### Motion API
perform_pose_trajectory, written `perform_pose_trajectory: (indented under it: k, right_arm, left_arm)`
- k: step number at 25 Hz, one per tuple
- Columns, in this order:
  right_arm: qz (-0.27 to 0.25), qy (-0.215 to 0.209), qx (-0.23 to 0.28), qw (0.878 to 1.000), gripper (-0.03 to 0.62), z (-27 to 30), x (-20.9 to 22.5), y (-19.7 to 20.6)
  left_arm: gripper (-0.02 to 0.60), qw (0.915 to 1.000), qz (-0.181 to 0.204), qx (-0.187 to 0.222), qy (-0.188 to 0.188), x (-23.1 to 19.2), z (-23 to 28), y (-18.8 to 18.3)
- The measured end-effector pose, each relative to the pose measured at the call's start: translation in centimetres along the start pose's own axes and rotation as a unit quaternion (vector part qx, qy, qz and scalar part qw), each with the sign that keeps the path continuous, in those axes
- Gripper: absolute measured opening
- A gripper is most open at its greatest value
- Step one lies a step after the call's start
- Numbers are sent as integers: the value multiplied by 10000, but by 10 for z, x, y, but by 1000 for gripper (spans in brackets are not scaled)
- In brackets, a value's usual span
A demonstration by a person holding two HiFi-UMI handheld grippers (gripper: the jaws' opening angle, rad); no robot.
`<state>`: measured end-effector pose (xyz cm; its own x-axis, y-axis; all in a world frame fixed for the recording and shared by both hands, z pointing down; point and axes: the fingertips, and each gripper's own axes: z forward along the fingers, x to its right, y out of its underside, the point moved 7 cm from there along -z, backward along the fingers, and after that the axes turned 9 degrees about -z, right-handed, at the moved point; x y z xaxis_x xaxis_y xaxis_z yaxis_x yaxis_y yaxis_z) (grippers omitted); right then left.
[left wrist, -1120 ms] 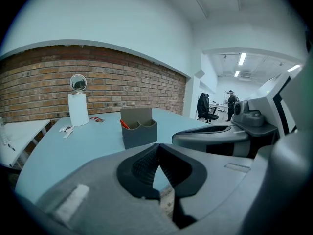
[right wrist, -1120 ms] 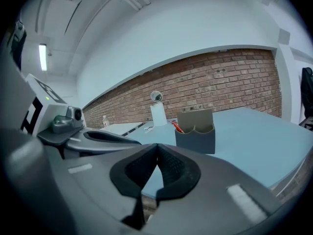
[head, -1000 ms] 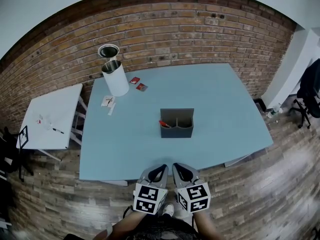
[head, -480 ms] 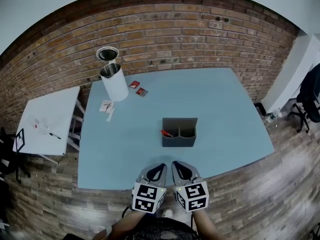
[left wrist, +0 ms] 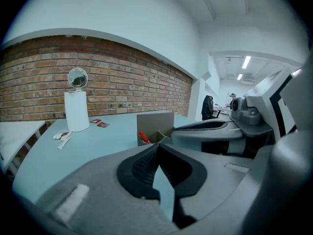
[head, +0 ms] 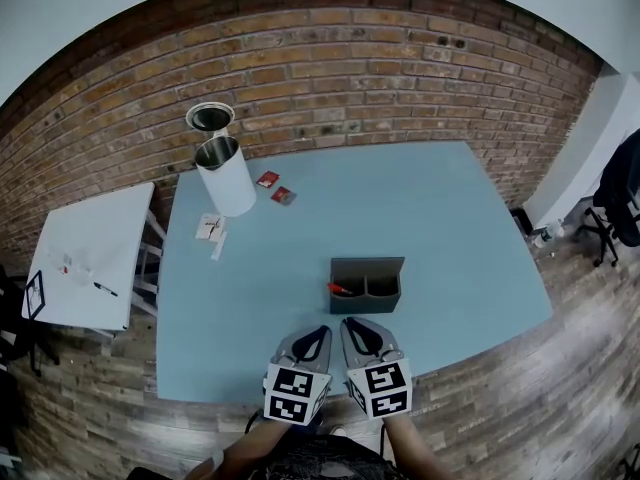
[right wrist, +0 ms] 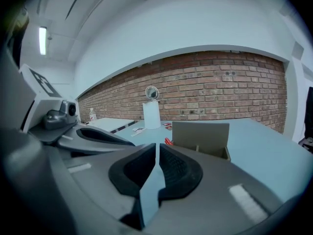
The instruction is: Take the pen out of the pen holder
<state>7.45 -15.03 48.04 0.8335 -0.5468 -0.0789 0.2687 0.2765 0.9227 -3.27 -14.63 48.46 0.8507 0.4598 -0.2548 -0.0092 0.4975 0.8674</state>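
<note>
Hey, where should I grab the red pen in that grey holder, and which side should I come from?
Grip the red pen by its upper end, which pokes above the rim of the grey holder. It leans in the left compartment and the walls enclose the rest of it, so it is probably best to come down from above and close across the shaft.

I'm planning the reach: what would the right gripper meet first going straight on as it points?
Probably the dark grey two-compartment pen holder, at the end holding the red pen; depth unclear. The right gripper has opening jaws with nothing between them.
</note>
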Motion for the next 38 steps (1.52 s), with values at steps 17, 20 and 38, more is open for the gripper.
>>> perform_pose_trajectory:
  k: [17,20,38]
  right_arm:
    - [-672,33,-423,9968,52,65,10,-5]
    - [-830,63,-491,9953,75,74,10,-4]
    - [-1374,150,-786,9873,72,105,17,1]
  left_arm:
    - [2,9998,-206,-50,10,-40,33,-19]
    - [2,9997,-224,-57,5,-46,37,-20]
    - [2,9995,-246,-151,113,-64,52,-26]
